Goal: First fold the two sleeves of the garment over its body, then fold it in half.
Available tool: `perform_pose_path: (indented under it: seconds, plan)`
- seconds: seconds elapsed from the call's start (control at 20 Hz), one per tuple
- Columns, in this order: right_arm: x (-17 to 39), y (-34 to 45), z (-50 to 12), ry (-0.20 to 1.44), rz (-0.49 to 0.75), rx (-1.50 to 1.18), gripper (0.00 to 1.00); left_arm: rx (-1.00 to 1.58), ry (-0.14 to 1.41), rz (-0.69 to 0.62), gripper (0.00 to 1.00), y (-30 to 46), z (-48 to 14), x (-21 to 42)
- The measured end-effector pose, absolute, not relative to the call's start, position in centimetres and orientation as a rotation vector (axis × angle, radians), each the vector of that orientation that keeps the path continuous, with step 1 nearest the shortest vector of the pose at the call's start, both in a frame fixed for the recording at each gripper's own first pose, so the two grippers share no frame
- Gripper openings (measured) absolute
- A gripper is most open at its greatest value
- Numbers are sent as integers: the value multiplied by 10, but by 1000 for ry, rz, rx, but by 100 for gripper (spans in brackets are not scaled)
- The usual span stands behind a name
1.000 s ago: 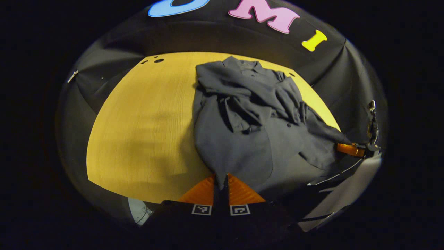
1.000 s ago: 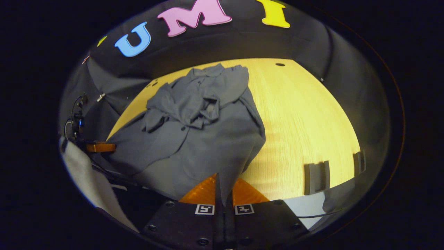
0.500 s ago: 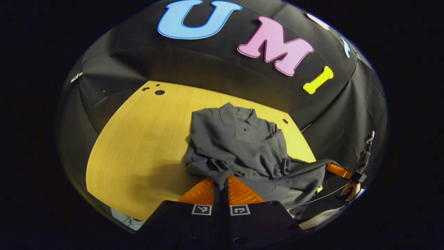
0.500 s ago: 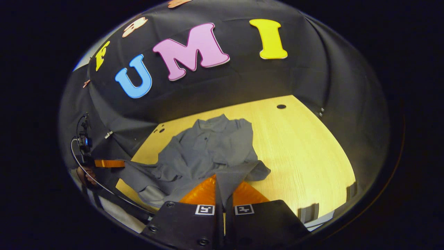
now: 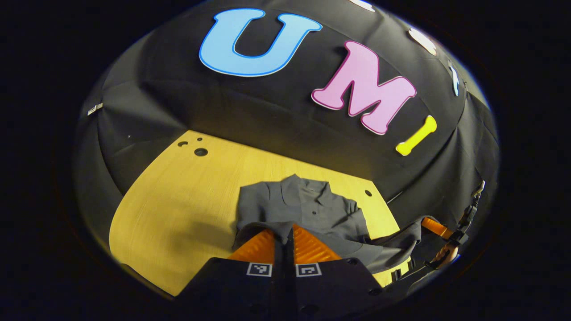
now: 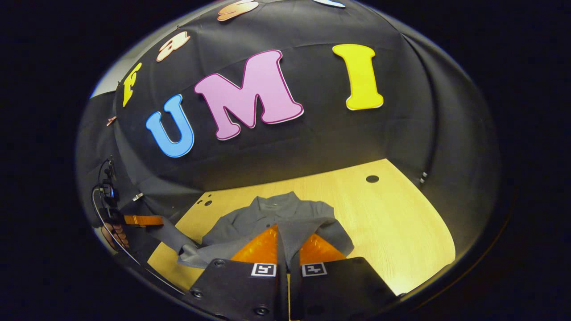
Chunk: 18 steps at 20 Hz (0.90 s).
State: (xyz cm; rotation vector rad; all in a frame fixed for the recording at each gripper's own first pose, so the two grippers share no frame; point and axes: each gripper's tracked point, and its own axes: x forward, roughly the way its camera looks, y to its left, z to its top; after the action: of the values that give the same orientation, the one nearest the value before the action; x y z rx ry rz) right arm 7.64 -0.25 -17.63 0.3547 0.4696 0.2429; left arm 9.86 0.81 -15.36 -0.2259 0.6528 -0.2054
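A grey polo shirt [image 5: 308,209] lies on the yellow wooden table [image 5: 178,209], collar toward the booth wall. My left gripper [image 5: 284,232] is shut on the shirt's bottom hem, which it holds raised over the body. My right gripper [image 6: 284,234] is shut on the hem at the other corner, cloth pinched between its orange fingers [image 6: 261,247]. The hem hangs in a band between the two. The right gripper [image 5: 435,228] also appears at the right of the left gripper view, and the left gripper [image 6: 142,220] at the left of the right gripper view. The same shirt [image 6: 290,214] lies below the right gripper.
The table [image 6: 392,223] has small round holes near its far corners [image 5: 200,152] [image 6: 372,179]. Black cloth walls close it in at the back and sides. A hand [image 6: 117,232] holds the left gripper. Bare tabletop extends on both sides of the shirt.
Both grippers have carried the hem up and forward toward the collar. The lower half of the shirt has lifted off the table and now covers much of the body.
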Motion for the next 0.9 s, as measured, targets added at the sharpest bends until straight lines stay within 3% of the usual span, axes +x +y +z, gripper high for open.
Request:
perform_pose_path:
  seconds: [0.35, 0.65, 0.7, 0.9]
  plan:
    - [151, -6, -198, 456, 206, 369, 6, -215, 626, -189, 5, 0, -163, 181]
    - [205, -16, -234, 482, 158, 377, 6, -199, 632, -141, 5, 5, -194, 238]
    - [214, -17, -242, 494, 152, 379, 6, -195, 636, -133, 2, 6, -201, 248]
    - [247, -13, -274, 535, 156, 361, 6, -152, 677, -104, 5, 10, -235, 280]
